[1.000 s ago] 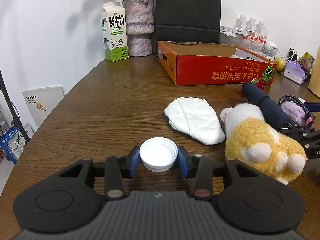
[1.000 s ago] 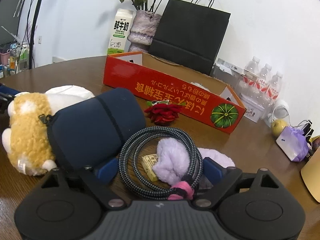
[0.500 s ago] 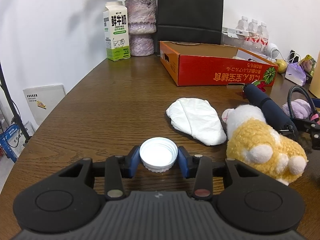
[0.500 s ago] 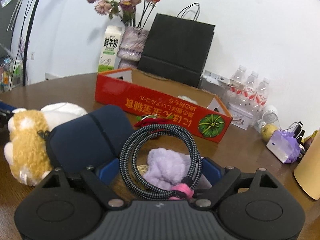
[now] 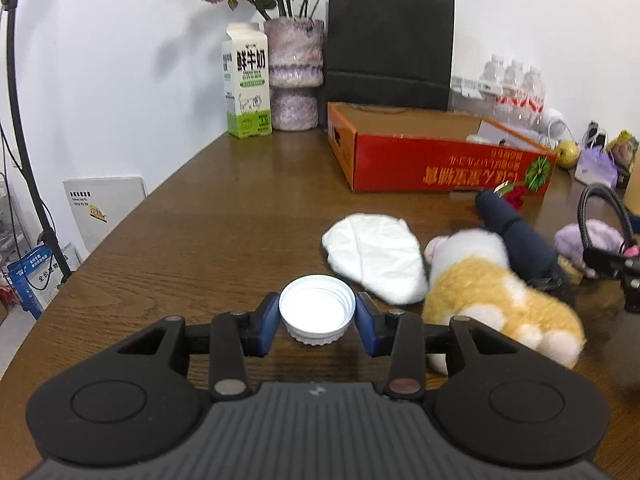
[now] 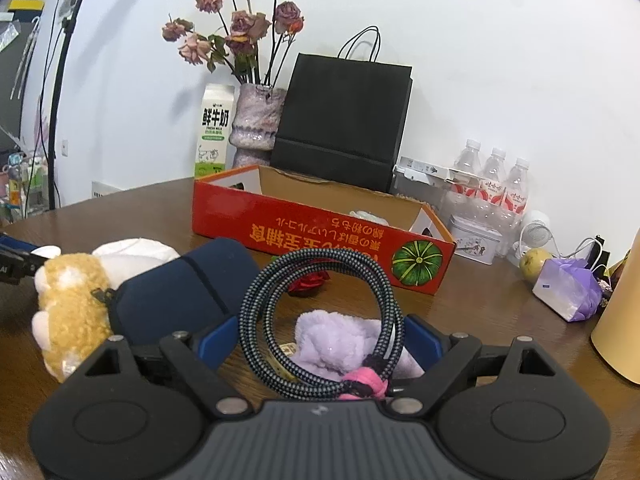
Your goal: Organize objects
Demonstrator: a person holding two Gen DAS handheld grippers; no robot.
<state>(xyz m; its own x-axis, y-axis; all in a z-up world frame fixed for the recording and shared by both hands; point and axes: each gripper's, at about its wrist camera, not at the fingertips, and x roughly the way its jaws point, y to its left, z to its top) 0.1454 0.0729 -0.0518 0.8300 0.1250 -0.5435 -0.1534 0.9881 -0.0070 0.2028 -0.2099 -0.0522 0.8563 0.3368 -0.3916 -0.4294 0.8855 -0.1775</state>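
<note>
Several items are recorded on one brown wooden table (image 5: 224, 216), listed from largest to smallest. A black paper bag (image 6: 340, 116) is stood against the wall at upper centre of the right wrist view. A red cardboard box (image 6: 320, 236), open-topped with a pumpkin printed on its near side, is placed across the middle of that view, in front of the bag. A milk carton (image 5: 246, 84) and a mottled vase (image 5: 294, 72) of dried flowers are set side by side left of the bag, at upper centre of the left wrist view. A yellow-and-white plush toy (image 5: 496, 292) is laid at centre right of the left wrist view, touched on its far side by a navy pouch (image 6: 180, 292). A white cloth pad (image 5: 376, 256) is found just left of the plush. A coiled braided cable (image 6: 320, 320) is clasped upright between the widely spread blue pads of the right gripper (image 6: 320, 340), off the table at lower centre of the right wrist view; a lilac fluffy item (image 6: 340, 340) is seen through its loop. A white bottle cap (image 5: 317, 308), open side up, is clamped by the left gripper (image 5: 317, 320) at lower centre of the left wrist view.
</note>
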